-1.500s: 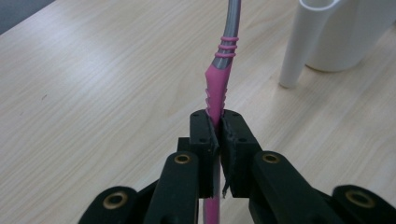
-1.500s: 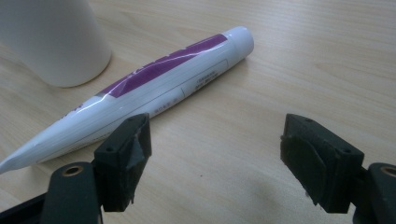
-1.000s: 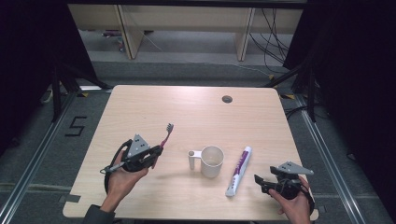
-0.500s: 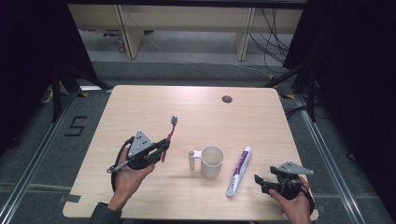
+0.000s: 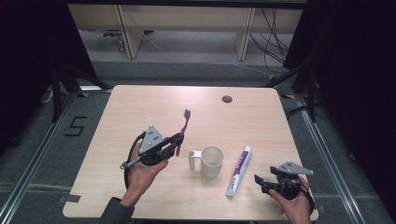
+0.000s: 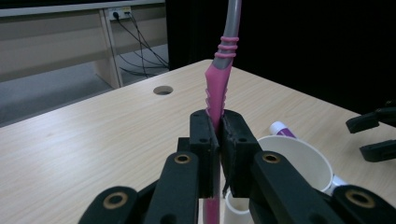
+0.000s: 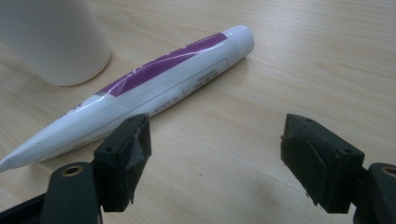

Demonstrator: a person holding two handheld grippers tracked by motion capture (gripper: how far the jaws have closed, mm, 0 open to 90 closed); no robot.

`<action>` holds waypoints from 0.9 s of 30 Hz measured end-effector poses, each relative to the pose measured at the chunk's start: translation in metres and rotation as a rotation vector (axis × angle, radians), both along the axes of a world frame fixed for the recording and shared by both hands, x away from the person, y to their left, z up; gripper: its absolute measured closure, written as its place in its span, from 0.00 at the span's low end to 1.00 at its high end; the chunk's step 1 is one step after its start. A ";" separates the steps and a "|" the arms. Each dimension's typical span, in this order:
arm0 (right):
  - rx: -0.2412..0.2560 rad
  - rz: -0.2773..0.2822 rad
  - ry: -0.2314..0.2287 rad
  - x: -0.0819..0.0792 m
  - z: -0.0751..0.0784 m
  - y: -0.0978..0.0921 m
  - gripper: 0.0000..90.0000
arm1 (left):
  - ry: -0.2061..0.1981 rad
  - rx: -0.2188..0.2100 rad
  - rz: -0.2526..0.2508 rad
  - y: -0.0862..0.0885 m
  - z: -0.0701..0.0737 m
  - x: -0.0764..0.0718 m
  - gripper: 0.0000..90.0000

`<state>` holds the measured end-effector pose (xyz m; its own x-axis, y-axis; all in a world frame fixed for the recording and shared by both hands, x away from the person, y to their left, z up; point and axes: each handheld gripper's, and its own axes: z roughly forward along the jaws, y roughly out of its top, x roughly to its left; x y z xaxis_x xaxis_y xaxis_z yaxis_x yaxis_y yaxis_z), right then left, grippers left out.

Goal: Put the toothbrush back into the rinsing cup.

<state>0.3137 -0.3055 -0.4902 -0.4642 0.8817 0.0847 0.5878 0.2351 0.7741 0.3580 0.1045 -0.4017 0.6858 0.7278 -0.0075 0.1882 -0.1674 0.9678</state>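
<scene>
My left gripper [image 5: 176, 140] is shut on the handle of a pink and grey toothbrush [image 5: 182, 129], held above the table with the bristle head tilted up and away. In the left gripper view the toothbrush [image 6: 217, 88] stands pinched between the two black jaws of the left gripper [image 6: 218, 135]. A white mug [image 5: 210, 161] stands just right of it on the table; the mug [image 6: 299, 158] also appears behind the jaws. A white and purple toothpaste tube [image 5: 238, 170] lies right of the mug. My right gripper [image 5: 259, 182] rests open beside the tube [image 7: 140, 88]; nothing sits between the right gripper [image 7: 215, 149] jaws.
The wooden table [image 5: 140, 107] has a round cable hole [image 5: 227, 99] near its far edge. Bare wood spreads across the far half. Beyond the table are a grey floor, desk legs and cables.
My left gripper has carried the toothbrush up and to the right, closer to the mug, with the brush tilting more upright. The right gripper has stayed in place.
</scene>
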 end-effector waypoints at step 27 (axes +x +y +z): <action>0.004 0.003 -0.001 0.000 0.000 0.000 0.28 | -0.009 -0.044 -0.022 -0.032 -0.009 0.010 0.93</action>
<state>0.3136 -0.3058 -0.4899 -0.4670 0.8799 0.0877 0.5860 0.2337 0.7758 0.3678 0.0728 -0.4110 0.7017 0.7118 -0.0330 0.1763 -0.1286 0.9759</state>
